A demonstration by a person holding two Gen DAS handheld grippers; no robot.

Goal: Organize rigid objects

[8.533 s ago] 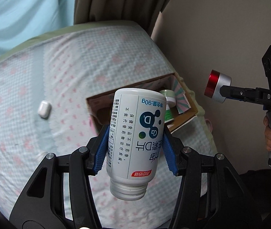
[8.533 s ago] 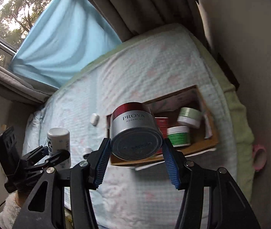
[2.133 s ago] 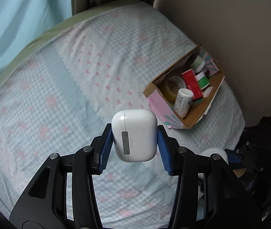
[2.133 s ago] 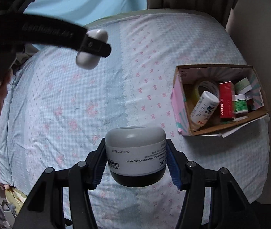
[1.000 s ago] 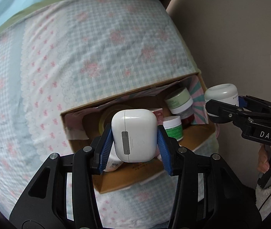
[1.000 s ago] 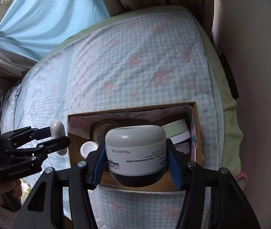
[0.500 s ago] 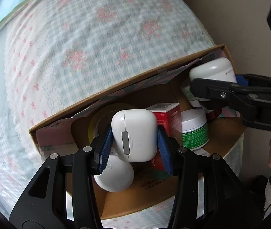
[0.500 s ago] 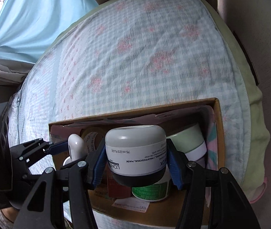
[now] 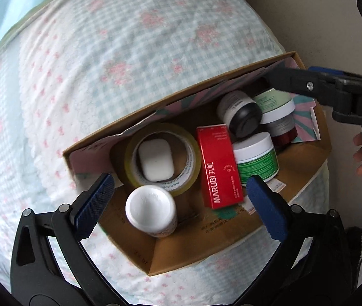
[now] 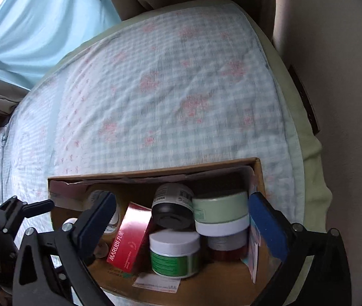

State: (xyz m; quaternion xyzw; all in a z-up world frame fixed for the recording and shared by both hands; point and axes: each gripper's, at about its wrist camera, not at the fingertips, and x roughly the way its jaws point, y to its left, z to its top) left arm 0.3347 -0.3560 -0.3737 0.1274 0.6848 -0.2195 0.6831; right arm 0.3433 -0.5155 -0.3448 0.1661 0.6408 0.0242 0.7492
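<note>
Your left gripper (image 9: 178,196) stands with its blue pads spread wide and nothing between them, poised over the near edge of the cardboard box (image 9: 206,242). Your right gripper (image 10: 181,219) is likewise spread wide and holds nothing, above the box's right half. Nearest in the box, a white bottle (image 9: 151,207) shows its round white end to the camera. Just beyond it a tape roll (image 9: 160,153) lies flat, and the white earbud case (image 9: 155,159) rests inside its core, long axis running near to far. To the right, the red MARUBI carton (image 9: 218,165) lies with its long axis near to far. Further right sits a green-labelled jar (image 9: 256,158). Farthest, the black-based cream jar (image 9: 239,113) lies tipped on its side, base toward you, touching the stacked pale green jar (image 9: 275,100).
</note>
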